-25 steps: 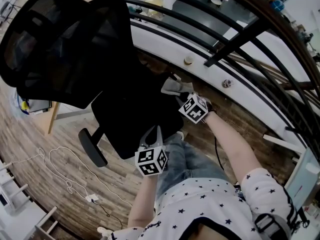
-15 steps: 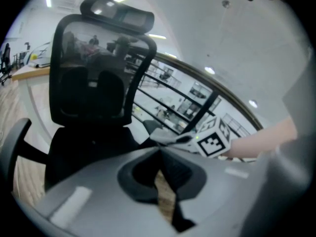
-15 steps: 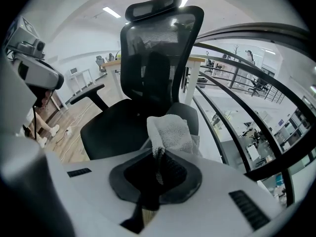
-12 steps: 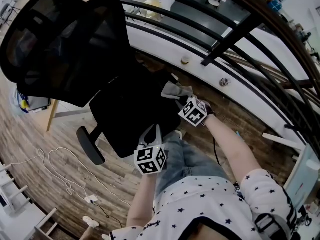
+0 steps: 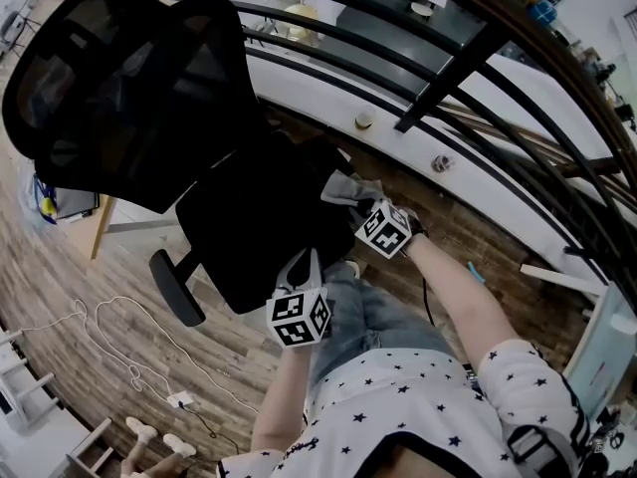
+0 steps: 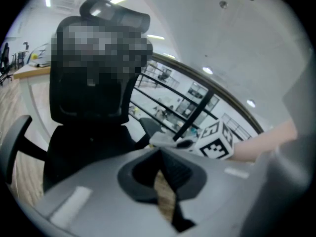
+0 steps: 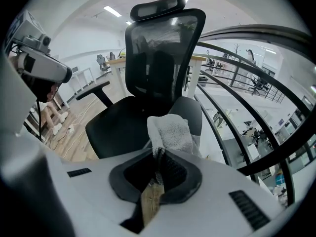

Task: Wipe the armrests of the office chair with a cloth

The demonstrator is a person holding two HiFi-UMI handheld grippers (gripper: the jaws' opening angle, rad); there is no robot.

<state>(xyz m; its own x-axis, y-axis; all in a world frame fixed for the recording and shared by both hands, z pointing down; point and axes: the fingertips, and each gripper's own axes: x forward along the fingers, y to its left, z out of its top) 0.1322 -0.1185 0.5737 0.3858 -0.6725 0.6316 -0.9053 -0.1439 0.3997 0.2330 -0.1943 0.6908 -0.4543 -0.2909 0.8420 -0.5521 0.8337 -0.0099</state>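
A soft, limp cloth (image 7: 170,132) is being pinched by one bunched edge in the right gripper (image 7: 159,154), draped at its 12 o'clock, seemingly touching the grey armrest (image 7: 193,113). The left gripper (image 6: 160,154) is being held closed, empty.

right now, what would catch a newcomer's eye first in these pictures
The big black office chair with its mesh back fills the upper left of the head view, beside a curved black railing. Next, the right gripper has its jaws shut on a pale cloth at the chair's armrest on the railing side. The left gripper hangs shut and empty in front of the seat.
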